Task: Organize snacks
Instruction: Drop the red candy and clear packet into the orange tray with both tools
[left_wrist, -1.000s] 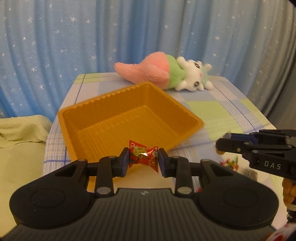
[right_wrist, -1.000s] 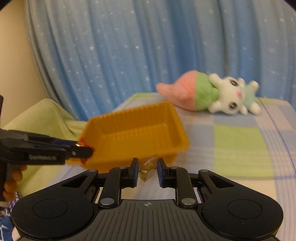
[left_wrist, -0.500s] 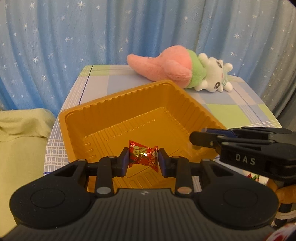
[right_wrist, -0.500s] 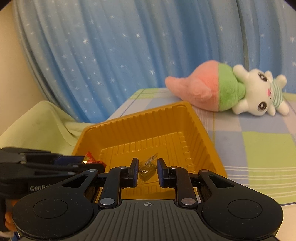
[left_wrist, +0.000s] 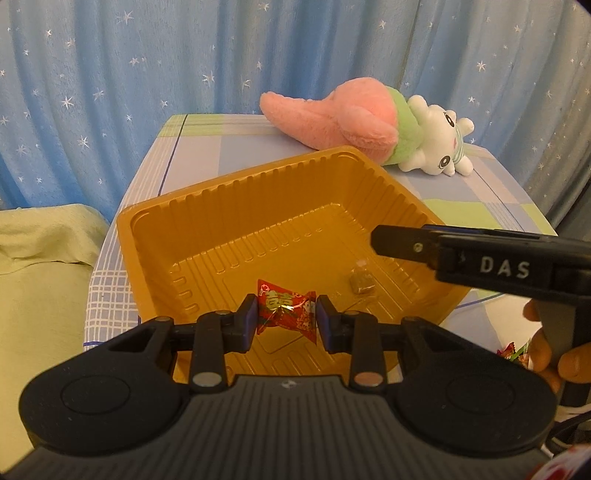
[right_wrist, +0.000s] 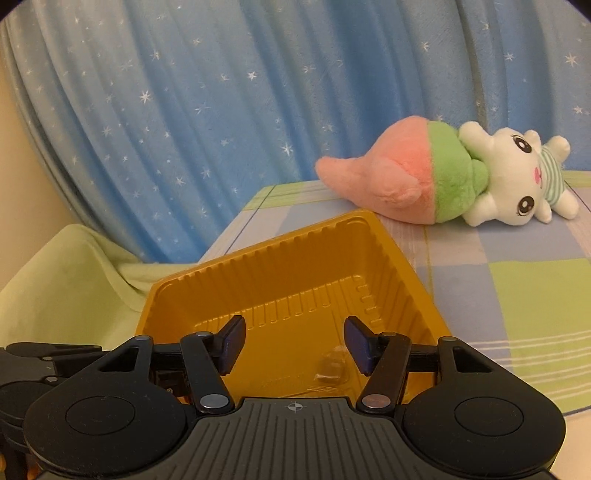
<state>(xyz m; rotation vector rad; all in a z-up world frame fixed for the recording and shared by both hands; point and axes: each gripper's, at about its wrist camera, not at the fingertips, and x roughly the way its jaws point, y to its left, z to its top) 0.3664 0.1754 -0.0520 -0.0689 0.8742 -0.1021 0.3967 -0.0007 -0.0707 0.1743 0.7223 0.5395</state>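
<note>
Left gripper (left_wrist: 287, 318) pinching red wrapped candy (left_wrist: 286, 309), hovering over orange tray (left_wrist: 155, 236). Right gripper (right_wrist: 294, 343) hanging jaws wide, clear-wrapped brown candy (left_wrist: 361, 282) lying on tray floor. Next, likely: left jaws opening, dropping red candy in.

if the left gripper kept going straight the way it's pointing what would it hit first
Most likely the floor of the orange tray. The left gripper, shut on a red candy, aims down into it. The clear-wrapped candy lies off to the right. Depth is uncertain.
</note>
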